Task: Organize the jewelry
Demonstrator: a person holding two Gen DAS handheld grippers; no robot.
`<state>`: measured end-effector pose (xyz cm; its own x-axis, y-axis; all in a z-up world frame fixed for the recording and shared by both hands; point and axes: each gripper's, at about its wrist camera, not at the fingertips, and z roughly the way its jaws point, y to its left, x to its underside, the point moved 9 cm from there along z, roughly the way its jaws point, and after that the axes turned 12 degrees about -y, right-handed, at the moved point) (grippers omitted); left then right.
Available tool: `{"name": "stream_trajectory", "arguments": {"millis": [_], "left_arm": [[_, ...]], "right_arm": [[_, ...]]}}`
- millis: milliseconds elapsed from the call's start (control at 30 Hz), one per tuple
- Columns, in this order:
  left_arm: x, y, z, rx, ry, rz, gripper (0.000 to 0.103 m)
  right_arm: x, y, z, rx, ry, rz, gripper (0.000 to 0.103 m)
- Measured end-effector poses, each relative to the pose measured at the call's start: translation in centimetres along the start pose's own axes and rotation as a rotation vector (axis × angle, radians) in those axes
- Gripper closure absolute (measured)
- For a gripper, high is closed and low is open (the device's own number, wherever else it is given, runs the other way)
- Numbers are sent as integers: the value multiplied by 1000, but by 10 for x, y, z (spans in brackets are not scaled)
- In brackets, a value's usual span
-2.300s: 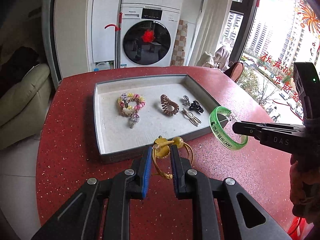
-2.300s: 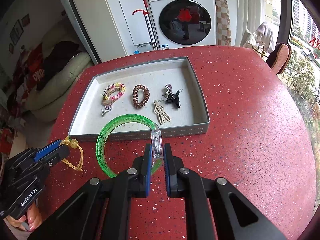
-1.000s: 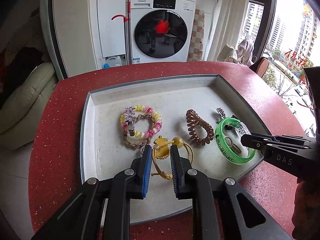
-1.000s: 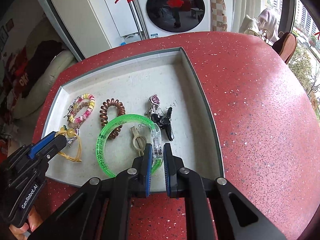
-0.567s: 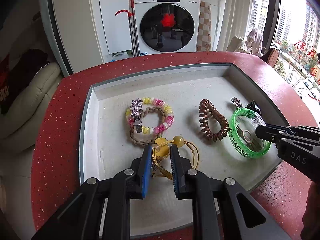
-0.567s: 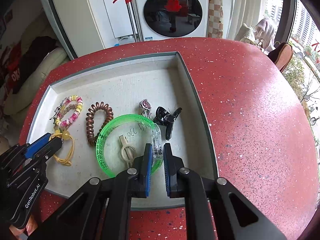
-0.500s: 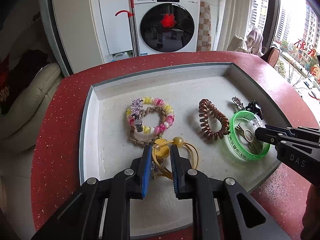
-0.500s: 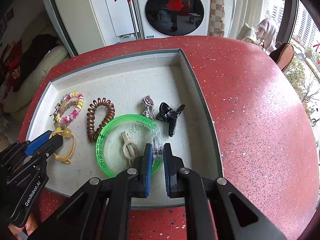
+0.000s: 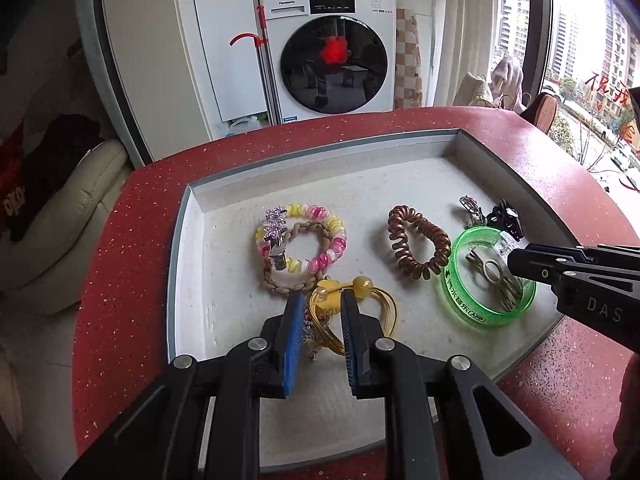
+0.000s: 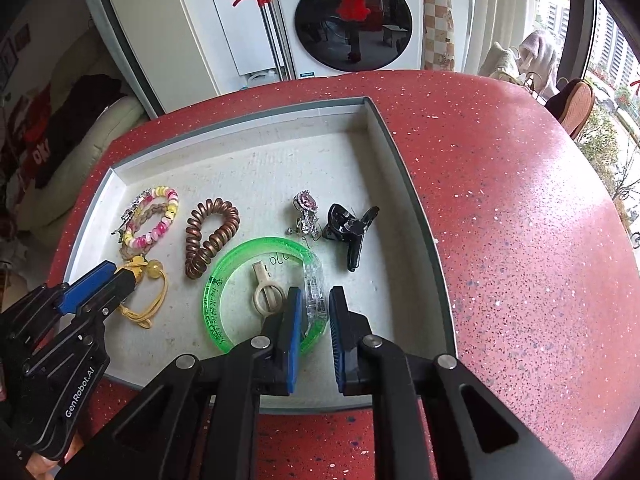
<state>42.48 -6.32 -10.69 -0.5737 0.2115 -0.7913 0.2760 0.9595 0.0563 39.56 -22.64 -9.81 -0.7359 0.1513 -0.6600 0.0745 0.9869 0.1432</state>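
While both grippers sit over the tray (image 10: 404, 168), fingers parted on each. Left gripper (image 9: 319, 300) released, pads astride the yellow tie (image 9: 352, 304) lying on the tray floor just beside the pink-yellow bracelet (image 9: 300, 236). Right gripper (image 10: 312, 308) released too, pads either side of the green bangle's (image 10: 224, 276) clear clasp; whether touching, cannot tell. Bangle flat in the tray, ringed around a cream clip (image 10: 266, 294). Brown coil tie (image 10: 210, 236) between bracelet and bangle; jeweled pin (image 10: 306, 210) and black claw clip (image 10: 352, 228) near the right wall.
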Motion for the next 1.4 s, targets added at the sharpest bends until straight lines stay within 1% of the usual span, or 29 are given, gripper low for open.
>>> {"name": "stream_trajectory", "arguments": {"millis": [33,100,167,200,233,267,300,333,467,533,600,633,733,800,867,933,967,1100,1133,1167,1200,1233,1400], "left_arm": [[-1,1,-3,-4,-10,-3,66],[-3,2,-8,-10,-28,-9,66],[-6,3,-13,-16,-46,-16,66],[-8,5,-16,-19,-54,-20,58],[-8,6,-19,-21,-60,-29,42],[-10,8,-23,-30,-71,-43,2],[-13,11,-29,-41,-102,-58,0],[-16,14,-35,-47,-136,-68,0],[-19,17,-42,-44,-119,-78,0],[-18,20,-47,-48,-117,-95,0],[-16,22,-53,-55,-115,-110,0],[-14,24,-56,-61,-113,-118,0],[-9,27,-64,-76,-112,-141,0],[-4,28,-69,-87,-112,-154,0],[0,28,-74,-99,-115,-164,0],[5,29,-79,-108,-118,-177,0],[8,29,-81,-112,-121,-185,0],[16,30,-90,-126,-134,-202,0],[18,30,-92,-130,-138,-205,0],[20,30,-93,-133,-140,-207,0],[22,30,-95,-137,-141,-207,0],[23,30,-96,-142,-143,-206,0],[28,28,-102,-176,-158,-184,0]], "right_arm": [[-2,0,-2,-5,-8,3,80],[-5,-1,-8,-16,-32,16,63],[-9,0,-16,-24,-60,28,60],[-11,0,-20,-29,-70,32,60],[-12,1,-23,-31,-79,35,60],[-13,1,-26,-32,-87,38,60],[-13,1,-29,-34,-93,40,60],[-14,-1,-31,-36,-98,43,59],[-11,1,-40,-41,-112,47,58],[-9,2,-43,-39,-118,47,54],[-7,3,-49,-48,-129,47,48],[-6,4,-52,-52,-137,43,48],[-3,9,-61,-58,-164,17,40],[1,13,-68,-63,-190,-3,33],[4,18,-75,-63,-218,-24,32],[7,21,-79,-67,-237,-42,26],[9,22,-81,-68,-247,-47,19],[15,24,-89,-58,-297,-68,19],[16,24,-91,-55,-308,-72,16],[18,23,-91,-54,-313,-73,8],[20,23,-92,-51,-319,-71,2],[21,22,-92,-50,-323,-69,0],[26,15,-96,-44,-354,-49,0]]}}
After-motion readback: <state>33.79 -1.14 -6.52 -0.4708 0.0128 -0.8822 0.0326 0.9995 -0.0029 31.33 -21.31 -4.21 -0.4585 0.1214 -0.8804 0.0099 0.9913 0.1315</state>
